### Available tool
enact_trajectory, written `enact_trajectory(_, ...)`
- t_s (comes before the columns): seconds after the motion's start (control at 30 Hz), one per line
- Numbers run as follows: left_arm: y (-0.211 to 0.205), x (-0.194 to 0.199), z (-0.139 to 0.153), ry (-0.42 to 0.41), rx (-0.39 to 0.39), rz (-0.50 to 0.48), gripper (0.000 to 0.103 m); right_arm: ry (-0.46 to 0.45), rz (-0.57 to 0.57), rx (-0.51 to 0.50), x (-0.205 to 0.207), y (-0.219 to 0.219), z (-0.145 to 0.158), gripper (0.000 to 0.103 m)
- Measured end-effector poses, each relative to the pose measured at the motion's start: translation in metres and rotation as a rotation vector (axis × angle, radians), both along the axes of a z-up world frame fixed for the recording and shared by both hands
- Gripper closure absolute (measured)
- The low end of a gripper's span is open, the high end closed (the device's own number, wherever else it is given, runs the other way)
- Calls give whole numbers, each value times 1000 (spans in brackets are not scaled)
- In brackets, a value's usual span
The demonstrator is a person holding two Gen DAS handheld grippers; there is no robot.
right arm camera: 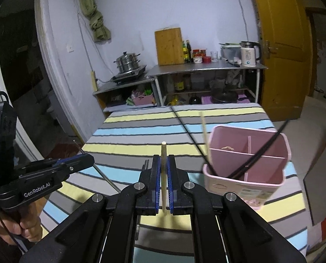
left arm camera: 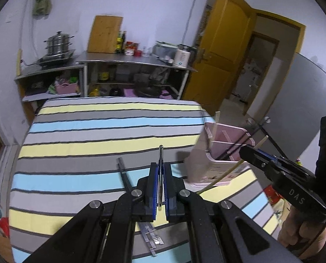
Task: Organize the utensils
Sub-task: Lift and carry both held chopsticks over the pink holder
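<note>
Glossy pink plastic holder point(right arm camera: 248, 171), striped cloth point(left arm camera: 97, 131), wooden chopstick point(right arm camera: 163, 175)

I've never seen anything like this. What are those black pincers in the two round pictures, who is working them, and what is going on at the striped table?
No robot here: a person holds a hand-operated pincer tool in each hand, and each tool carries a wide-angle camera looking along its two fingers. One picture comes from the left tool, the other from the right, so each also catches the other tool at its edge. The left gripper is shut on a thin metal utensil. The right gripper is shut on a pale wooden chopstick. On the striped tablecloth stands a pink divided holder, already containing dark chopsticks and one light one. A few metal chopsticks lie on the cloth below the left tool.
</note>
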State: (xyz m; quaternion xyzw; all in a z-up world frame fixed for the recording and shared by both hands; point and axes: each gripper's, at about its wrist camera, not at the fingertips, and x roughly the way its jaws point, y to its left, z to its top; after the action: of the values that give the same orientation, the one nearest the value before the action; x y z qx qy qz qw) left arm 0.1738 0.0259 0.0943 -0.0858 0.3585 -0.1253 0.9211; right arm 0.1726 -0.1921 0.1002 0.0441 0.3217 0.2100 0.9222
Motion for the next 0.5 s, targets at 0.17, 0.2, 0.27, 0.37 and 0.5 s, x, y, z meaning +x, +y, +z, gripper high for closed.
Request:
enact_trajectory(0.17, -31, 6, 16, -28, -8, -69, 99, -24, -63, 25, -3, -30, 14, 97)
enact_trajectory(0.2, -38, 8, 22, -38, -13, -86, 99, -31, -79, 33, -3, -37, 18, 97)
enact_trajectory(0.27, -46, 11, 30, -51, -21, -104, 99, -45, -101, 46, -3, -48, 26, 97)
enact_trajectory(0.37, -61, 19, 45, -80, -35, -131, 99, -75, -131, 56, -2, -62, 38, 97)
enact_trajectory(0.5, -75, 31, 63, -115, -52, -155, 99, -107, -164, 66, 2, -76, 52, 97)
